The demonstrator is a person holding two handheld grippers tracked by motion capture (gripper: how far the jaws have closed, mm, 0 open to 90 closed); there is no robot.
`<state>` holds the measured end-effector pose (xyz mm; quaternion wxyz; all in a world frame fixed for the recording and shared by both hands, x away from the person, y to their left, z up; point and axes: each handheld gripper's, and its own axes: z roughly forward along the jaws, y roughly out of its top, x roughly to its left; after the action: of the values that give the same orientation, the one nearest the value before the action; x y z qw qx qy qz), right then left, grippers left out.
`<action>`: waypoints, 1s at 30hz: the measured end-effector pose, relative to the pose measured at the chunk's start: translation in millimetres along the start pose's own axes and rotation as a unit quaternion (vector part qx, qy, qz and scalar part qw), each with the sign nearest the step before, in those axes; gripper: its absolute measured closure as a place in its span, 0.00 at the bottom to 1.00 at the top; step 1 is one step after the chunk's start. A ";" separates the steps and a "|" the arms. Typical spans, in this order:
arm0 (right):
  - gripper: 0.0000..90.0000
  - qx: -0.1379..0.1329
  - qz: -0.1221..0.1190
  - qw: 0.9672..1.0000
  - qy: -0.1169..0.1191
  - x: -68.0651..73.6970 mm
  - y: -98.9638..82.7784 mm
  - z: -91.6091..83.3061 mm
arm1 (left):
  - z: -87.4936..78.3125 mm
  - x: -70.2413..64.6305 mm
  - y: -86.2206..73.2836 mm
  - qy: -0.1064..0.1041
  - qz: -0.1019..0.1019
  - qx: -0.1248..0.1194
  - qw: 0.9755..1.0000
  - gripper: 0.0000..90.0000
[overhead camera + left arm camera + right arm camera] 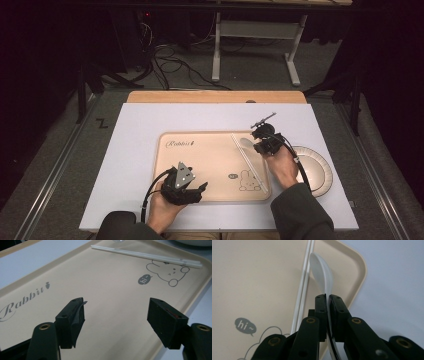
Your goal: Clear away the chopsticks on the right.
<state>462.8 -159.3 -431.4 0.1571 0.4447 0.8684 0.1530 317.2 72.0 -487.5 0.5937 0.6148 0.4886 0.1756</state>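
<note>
A beige tray [210, 160] printed with "Rabbit" and a bunny lies on the white mat. A pair of white chopsticks [248, 161] rests along its right side. My right gripper [260, 145] is shut on the handle of a white spoon [246, 143] near the tray's far right corner. In the right gripper view the spoon [322, 272] points forward from the closed jaws [328, 296], just right of the chopsticks [302, 290] and over the tray [249, 277]. My left gripper [202, 187] hovers open over the tray's near edge. Nothing sits between its jaws [116, 307] above the tray [112, 290]; the chopsticks [150, 257] lie farther off.
A white plate [315, 172] sits on the mat just right of the tray, under my right forearm. The wooden table edge [215, 96] runs along the back. Beyond it are a white stand [255, 45] and cables [175, 65] on the floor.
</note>
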 end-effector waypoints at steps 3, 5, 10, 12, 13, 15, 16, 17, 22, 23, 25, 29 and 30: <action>0.96 0.006 0.012 1.000 -0.006 -2.1 2.1 7.0 | 3.3 -0.7 1.1 -0.006 -0.002 0.000 1.000 0.34; 0.96 0.010 0.015 1.000 -0.005 -1.8 2.5 8.6 | 4.1 -1.7 1.2 -0.009 0.001 0.001 1.000 0.34; 0.96 0.019 0.022 1.000 -0.007 0.9 5.8 16.4 | 3.3 -3.5 0.3 -0.010 0.003 0.001 1.000 0.34; 0.96 0.023 0.023 0.999 -0.005 0.5 8.9 20.3 | 2.8 -3.2 0.7 -0.006 0.001 -0.004 1.000 0.34; 0.96 0.023 0.023 0.999 -0.005 0.5 8.9 20.3 | 2.7 -3.0 0.7 -0.005 0.002 -0.005 1.000 0.34; 0.96 0.026 0.024 0.999 -0.006 1.0 10.1 22.1 | 2.4 -3.0 0.3 -0.006 0.007 -0.003 1.000 0.34; 0.96 0.029 0.023 0.999 -0.005 0.6 10.6 23.0 | 2.2 -2.5 0.3 -0.007 0.008 -0.003 1.000 0.34; 0.96 0.031 0.027 0.999 -0.005 0.0 11.2 25.8 | 2.0 -2.2 0.8 -0.006 0.003 -0.005 1.000 0.34; 0.96 0.041 0.044 0.998 0.007 -2.4 12.1 35.7 | -0.3 -1.0 1.2 -0.002 0.003 -0.006 1.000 0.34; 0.96 0.041 0.044 0.998 0.007 -2.4 12.1 35.7 | -0.6 -1.8 1.0 -0.003 0.000 -0.009 1.000 0.34; 0.96 0.042 0.046 0.998 0.007 -1.6 11.7 37.5 | -2.2 -2.6 0.5 -0.002 0.004 -0.011 1.000 0.34; 0.96 0.041 0.048 0.998 0.013 -2.1 13.6 40.7 | -2.4 -0.8 0.4 0.002 0.003 -0.009 1.000 0.34; 0.96 0.042 0.047 0.998 0.013 -2.2 13.9 42.0 | -2.5 -0.3 0.5 0.003 0.002 -0.008 1.000 0.34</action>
<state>491.2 -148.0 -463.4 0.1198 0.4891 0.8541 0.1297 315.2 73.3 -486.4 0.5969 0.6105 0.4874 0.1830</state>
